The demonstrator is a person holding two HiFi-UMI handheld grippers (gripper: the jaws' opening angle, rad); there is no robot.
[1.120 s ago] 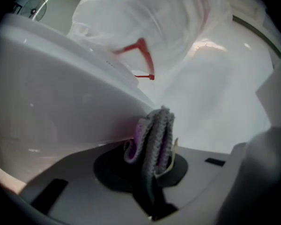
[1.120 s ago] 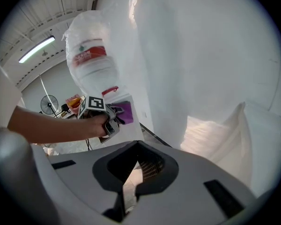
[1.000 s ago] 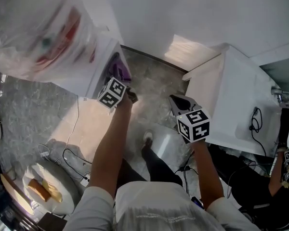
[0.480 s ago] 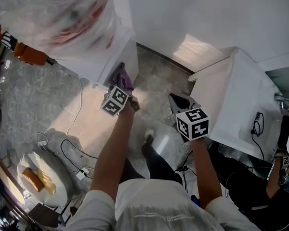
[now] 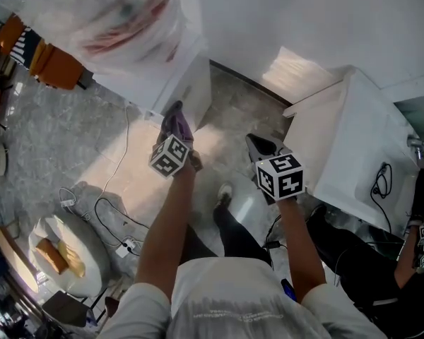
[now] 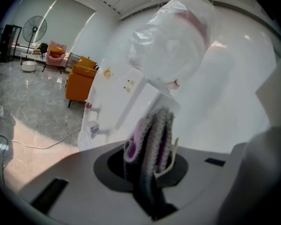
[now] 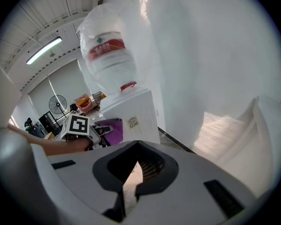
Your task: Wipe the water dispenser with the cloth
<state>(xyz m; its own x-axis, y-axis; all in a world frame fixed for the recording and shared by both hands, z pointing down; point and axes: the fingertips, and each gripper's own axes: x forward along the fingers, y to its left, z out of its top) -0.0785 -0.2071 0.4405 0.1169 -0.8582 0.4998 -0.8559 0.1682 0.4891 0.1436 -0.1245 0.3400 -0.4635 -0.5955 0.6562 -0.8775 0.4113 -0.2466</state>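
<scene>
The white water dispenser (image 5: 187, 76) stands at the upper left, topped by a plastic-wrapped bottle (image 5: 120, 13). My left gripper (image 5: 178, 129) is shut on a purple and grey cloth (image 5: 177, 121), held close to the dispenser's lower side. In the left gripper view the folded cloth (image 6: 152, 139) stands up between the jaws in front of the dispenser (image 6: 126, 102). My right gripper (image 5: 258, 145) hangs over the floor to the right, shut and empty. The right gripper view looks past its closed jaws (image 7: 136, 146) at the dispenser (image 7: 131, 111), the bottle (image 7: 107, 50) and the cloth (image 7: 113, 130).
A white cabinet (image 5: 353, 140) stands at the right, with another person's arm (image 5: 413, 217) beyond it. Cables (image 5: 113, 217) run over the marble floor near a round white unit (image 5: 63, 253). An orange chair (image 5: 53, 62) sits at the far left.
My left gripper and the cloth have slid down the dispenser's side. The right gripper has hardly moved. The head view has shifted.
</scene>
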